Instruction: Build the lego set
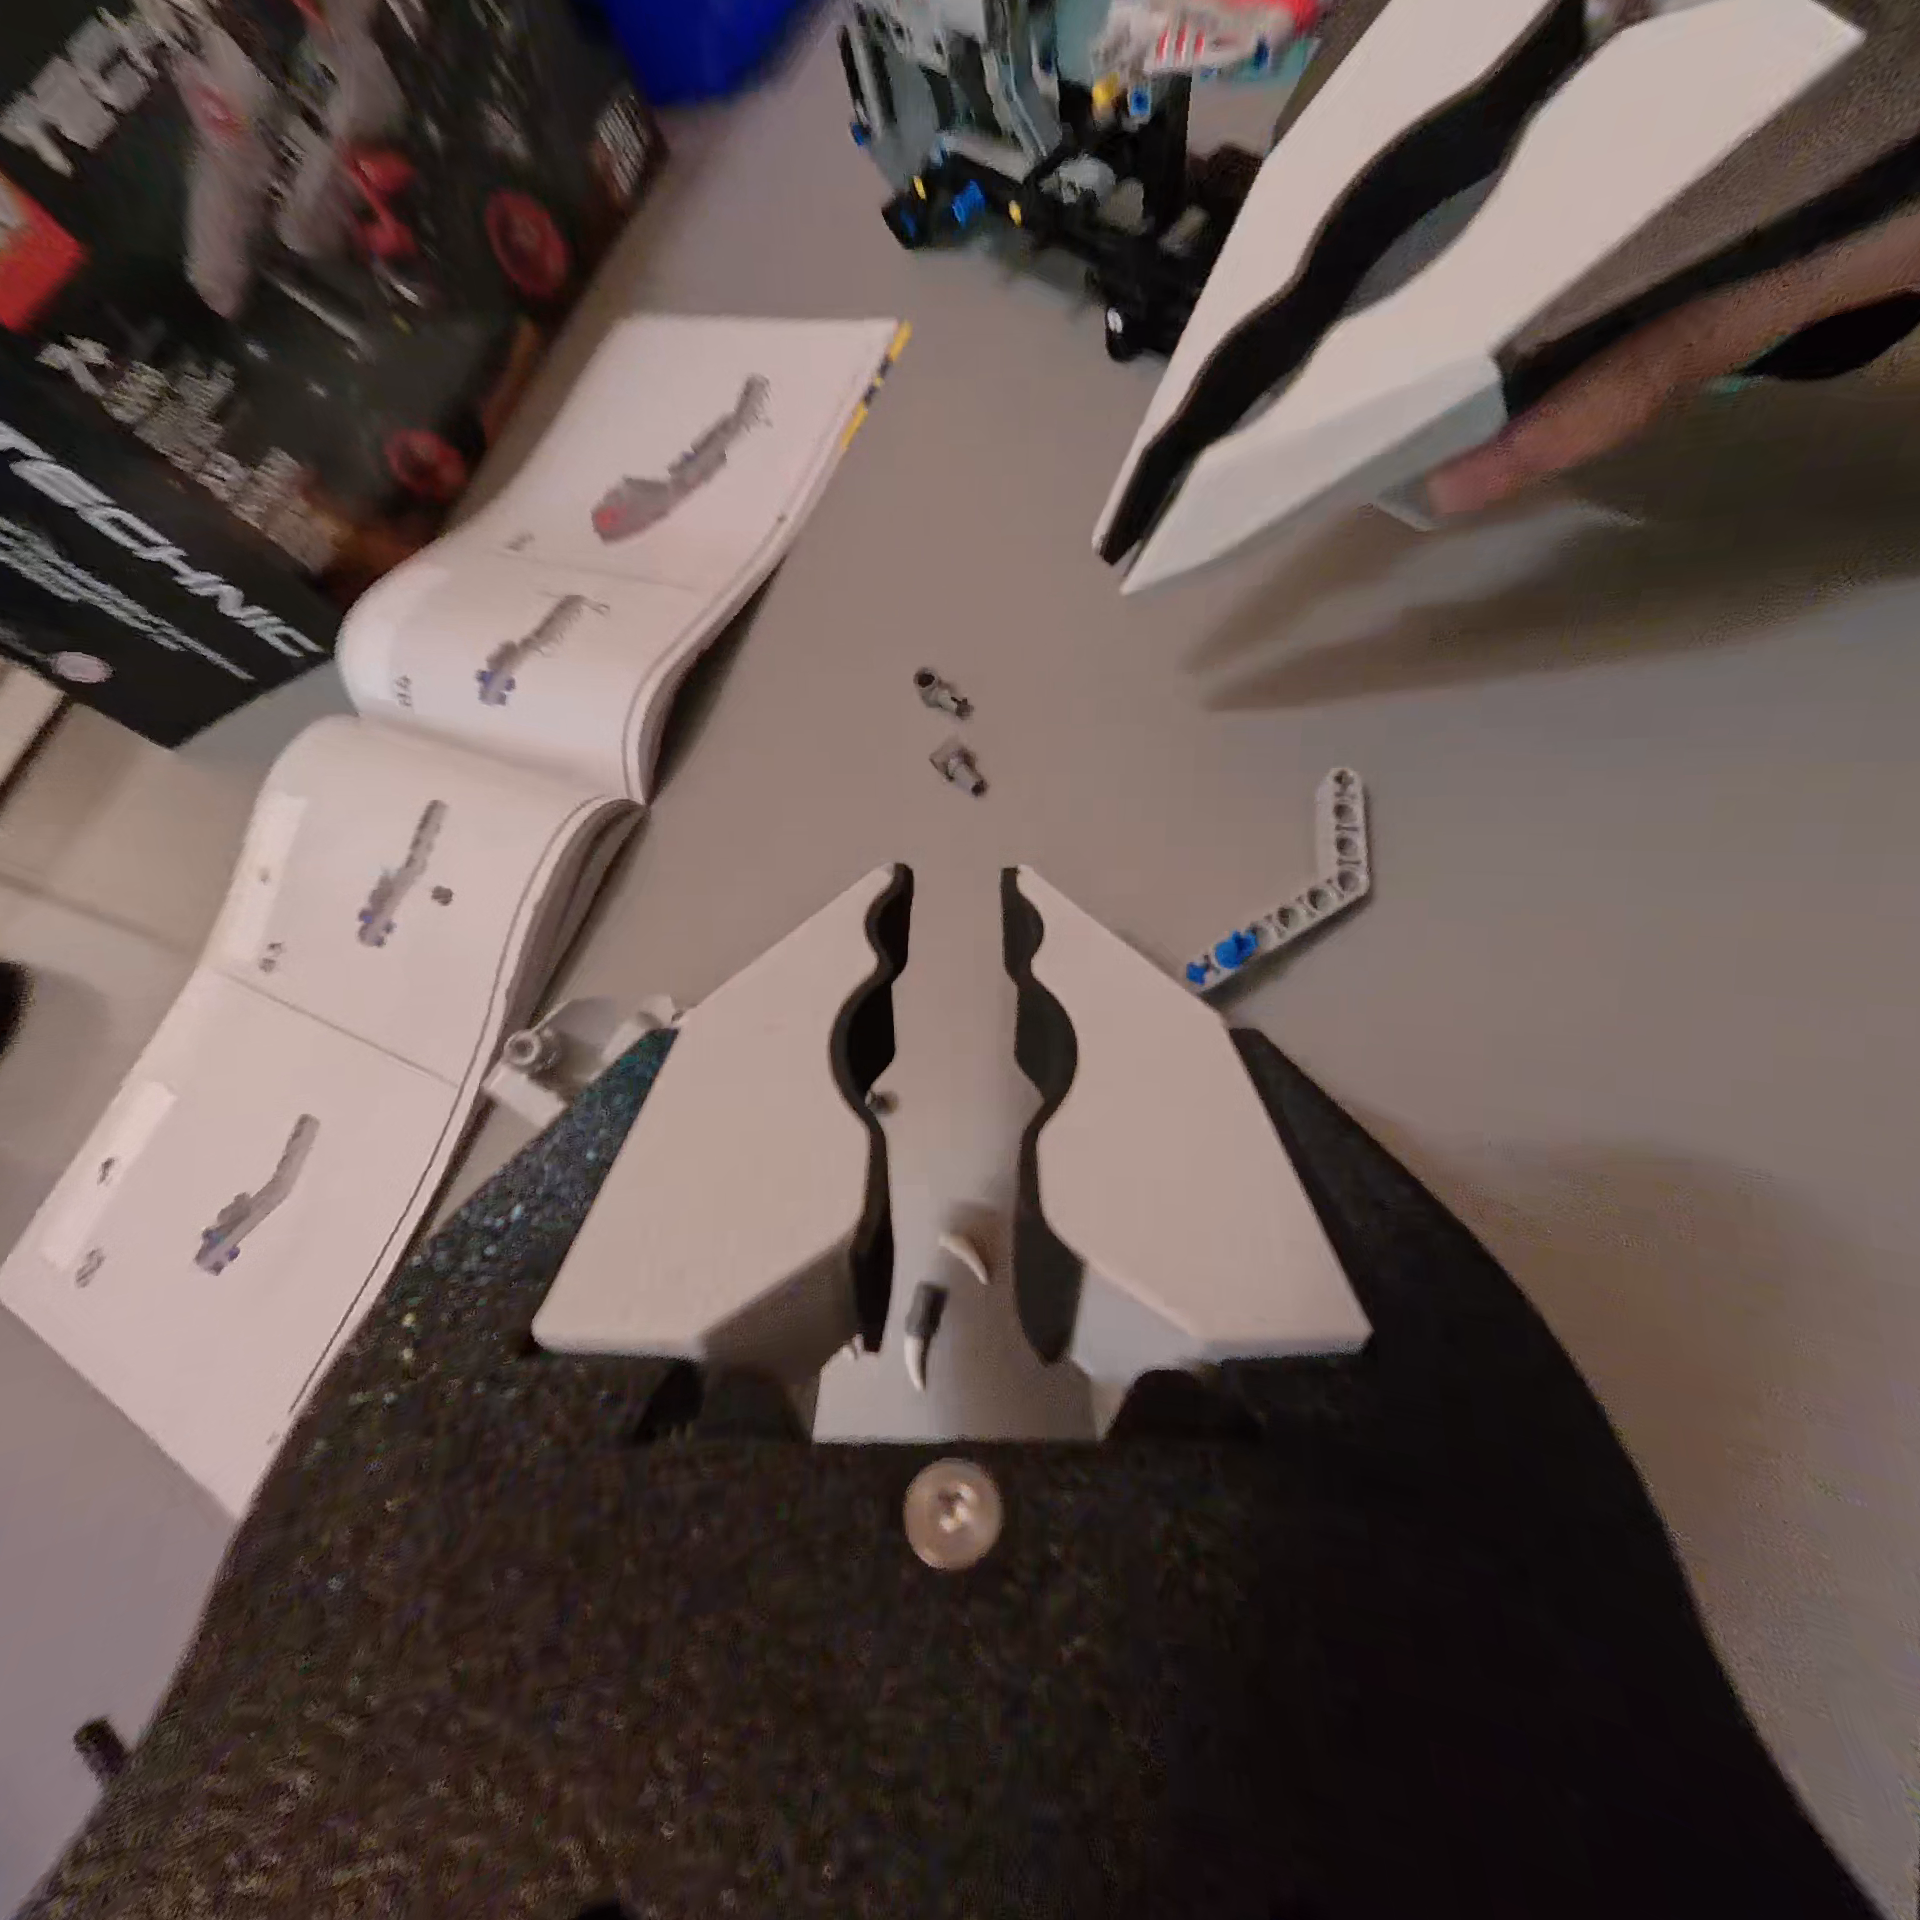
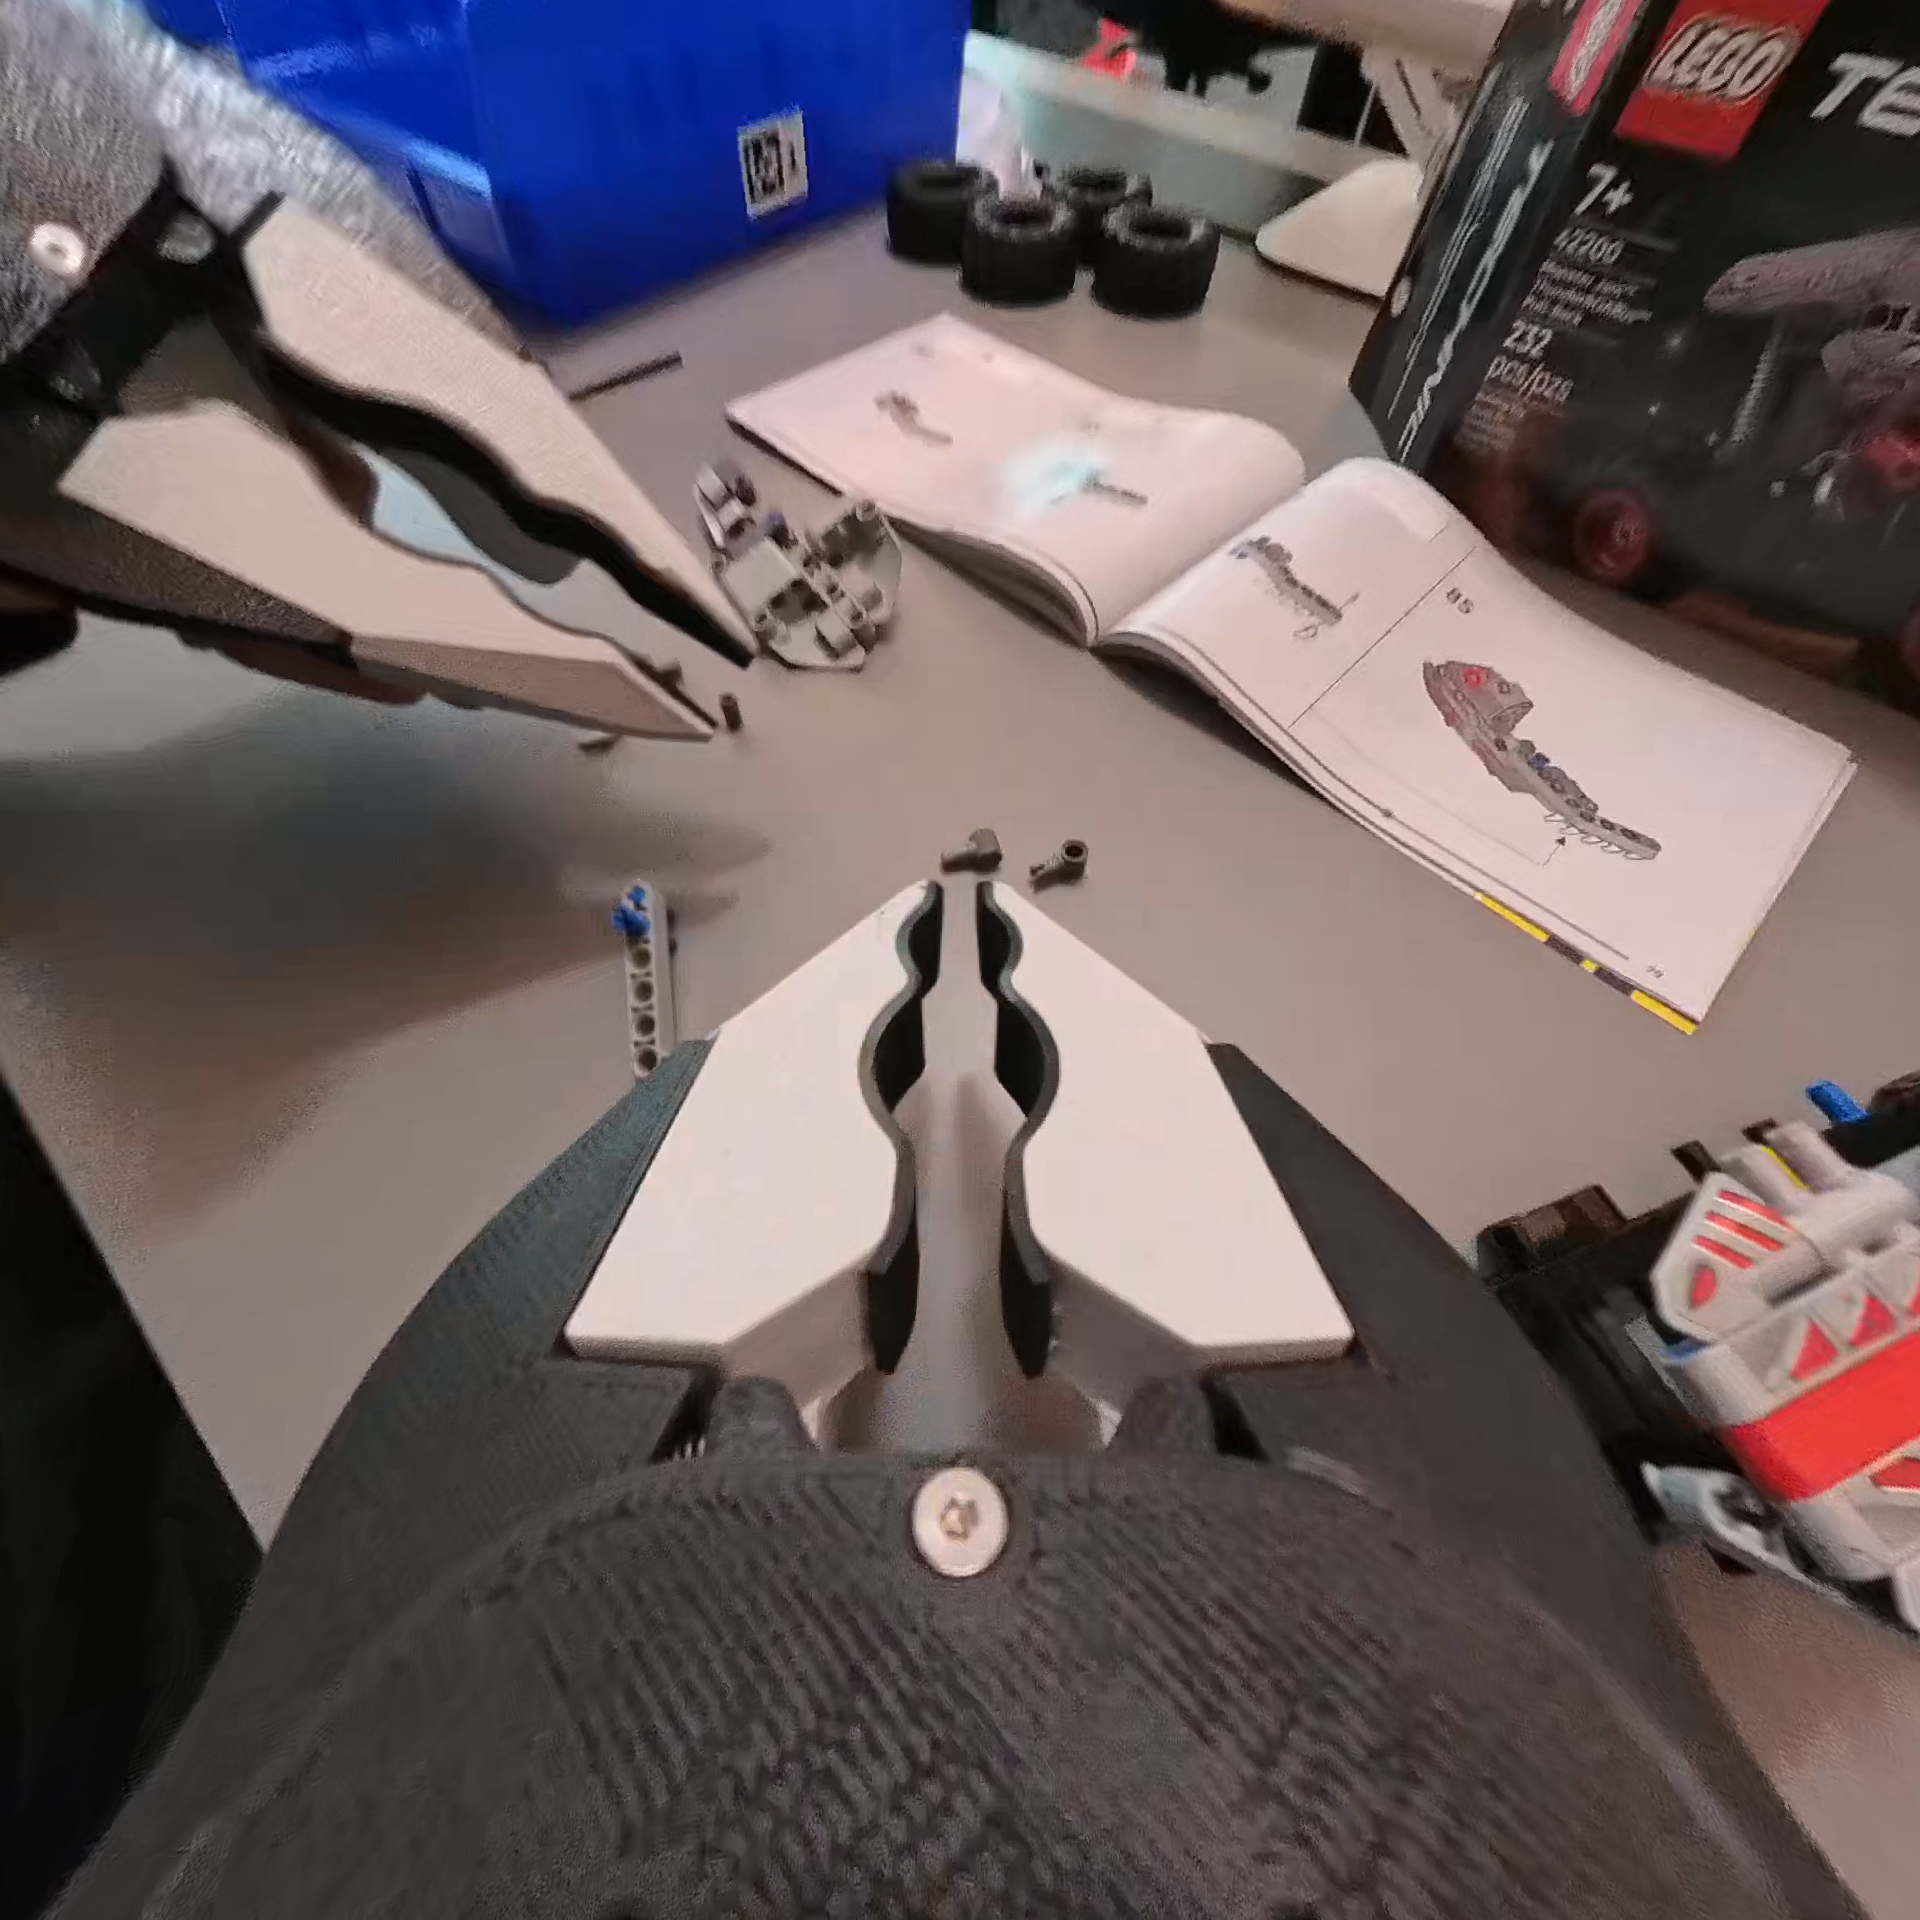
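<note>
Both my grippers are empty: left gripper point(image 1: 956, 873) parted, right gripper point(image 2: 958, 888) nearly closed. Those tiny pins point(image 2: 968, 850) could skitter away if nudged.

Occlusions / cutoffs
Set box point(image 1: 260, 312) motion-blurred, cropped at left edge. Half-built model point(image 2: 1787, 1382) cut by right edge. Bent beam point(image 2: 649, 977) partly hidden behind right tool point(image 2: 958, 894).

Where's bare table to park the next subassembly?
Free: the grey table right of the bent grey beam, below the right gripper. Also the strip between the open manual and the red-grey model. Crowded: two dark pins at the right fingertips, grey part by the left gripper.
</note>
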A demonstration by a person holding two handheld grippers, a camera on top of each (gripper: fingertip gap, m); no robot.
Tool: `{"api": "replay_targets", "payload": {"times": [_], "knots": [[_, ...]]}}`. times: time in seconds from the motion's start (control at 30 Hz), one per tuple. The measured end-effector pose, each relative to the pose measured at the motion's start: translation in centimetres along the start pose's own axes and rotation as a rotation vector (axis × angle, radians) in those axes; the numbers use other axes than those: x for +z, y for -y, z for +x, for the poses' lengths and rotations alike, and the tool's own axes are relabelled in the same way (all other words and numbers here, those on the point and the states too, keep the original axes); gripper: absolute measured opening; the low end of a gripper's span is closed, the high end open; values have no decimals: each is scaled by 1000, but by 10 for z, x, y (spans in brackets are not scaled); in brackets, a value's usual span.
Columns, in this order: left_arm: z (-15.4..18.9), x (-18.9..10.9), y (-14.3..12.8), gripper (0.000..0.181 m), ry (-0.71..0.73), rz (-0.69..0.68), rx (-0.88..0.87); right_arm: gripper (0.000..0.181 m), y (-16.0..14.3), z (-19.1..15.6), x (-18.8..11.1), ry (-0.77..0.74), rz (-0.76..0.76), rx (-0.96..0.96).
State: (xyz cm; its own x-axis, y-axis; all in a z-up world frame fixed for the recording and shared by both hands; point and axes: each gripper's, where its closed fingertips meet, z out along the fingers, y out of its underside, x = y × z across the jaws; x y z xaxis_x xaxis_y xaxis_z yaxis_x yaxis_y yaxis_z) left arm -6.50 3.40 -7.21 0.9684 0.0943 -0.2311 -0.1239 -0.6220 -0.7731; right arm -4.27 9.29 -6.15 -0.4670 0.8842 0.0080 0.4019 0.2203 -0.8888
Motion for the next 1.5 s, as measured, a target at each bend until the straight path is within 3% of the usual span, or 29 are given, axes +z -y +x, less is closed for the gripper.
{"api": "replay_targets", "payload": {"times": [0.3,0.37,0.43,0.7,0.87,1.0,1.3,1.37,1.5], "knots": [[2,53,0,24,-118,-178,-173,8,-15,0,3,-40,-72,-44],[7,58,-5,15,-131,-196,-150,9,-16,2,0,-39,-69,-35],[8,59,-6,0,-121,-170,-125,9,-15,1,-1,-25,-56,-33],[2,47,-17,0,-172,-149,-56,13,-15,1,-3,53,-41,-127],[0,43,3,12,-161,-107,-34,13,-22,4,-3,30,-98,-182],[2,51,6,18,-168,-177,19,12,-19,4,-4,16,-82,-186],[1,66,-1,19,-291,-227,297,14,-24,-2,-7,61,-104,-161],[2,66,-2,7,-311,-242,301,16,-23,0,-6,49,-103,-137],[2,63,-1,6,-289,-216,317,19,-17,2,-2,14,-102,-163]]}}
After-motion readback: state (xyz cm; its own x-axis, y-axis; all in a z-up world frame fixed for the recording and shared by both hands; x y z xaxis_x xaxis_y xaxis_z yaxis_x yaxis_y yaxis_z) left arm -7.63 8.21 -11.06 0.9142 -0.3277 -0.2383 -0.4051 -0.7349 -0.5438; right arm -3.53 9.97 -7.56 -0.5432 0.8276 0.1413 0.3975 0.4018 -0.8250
